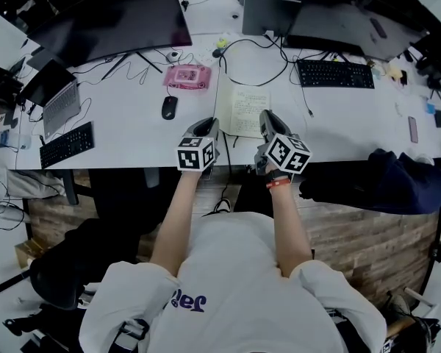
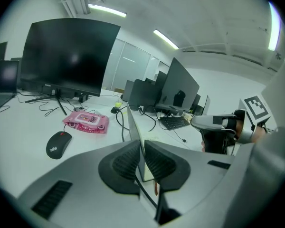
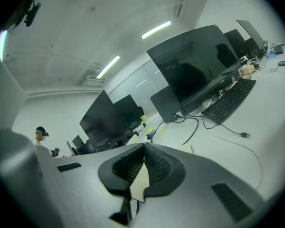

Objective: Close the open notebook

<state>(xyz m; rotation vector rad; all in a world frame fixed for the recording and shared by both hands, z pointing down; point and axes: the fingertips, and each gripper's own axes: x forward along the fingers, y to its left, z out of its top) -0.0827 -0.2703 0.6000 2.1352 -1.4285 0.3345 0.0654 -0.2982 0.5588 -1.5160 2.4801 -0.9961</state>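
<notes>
A notebook point(image 1: 244, 109) lies on the white desk point(image 1: 353, 127), its written right-hand page facing up. My left gripper point(image 1: 208, 129) is at the notebook's near left corner, and in the left gripper view its pads are shut on the left cover point(image 2: 134, 124), which stands upright and edge-on between them. That gripper point(image 2: 142, 147) also sees my right gripper point(image 2: 217, 123) off to the right. My right gripper point(image 1: 267, 120) sits at the notebook's near right corner. In its own view it point(image 3: 144, 152) is shut on a cream page point(image 3: 138, 184).
A black mouse point(image 1: 169, 107) and a pink wipes pack point(image 1: 187, 76) lie left of the notebook. Beyond it is a keyboard point(image 1: 335, 73) with cables, and monitors point(image 1: 110, 17) stand further back. A second keyboard point(image 1: 66, 144) is at far left, and a dark jacket point(image 1: 382, 179) hangs over the desk's front right edge.
</notes>
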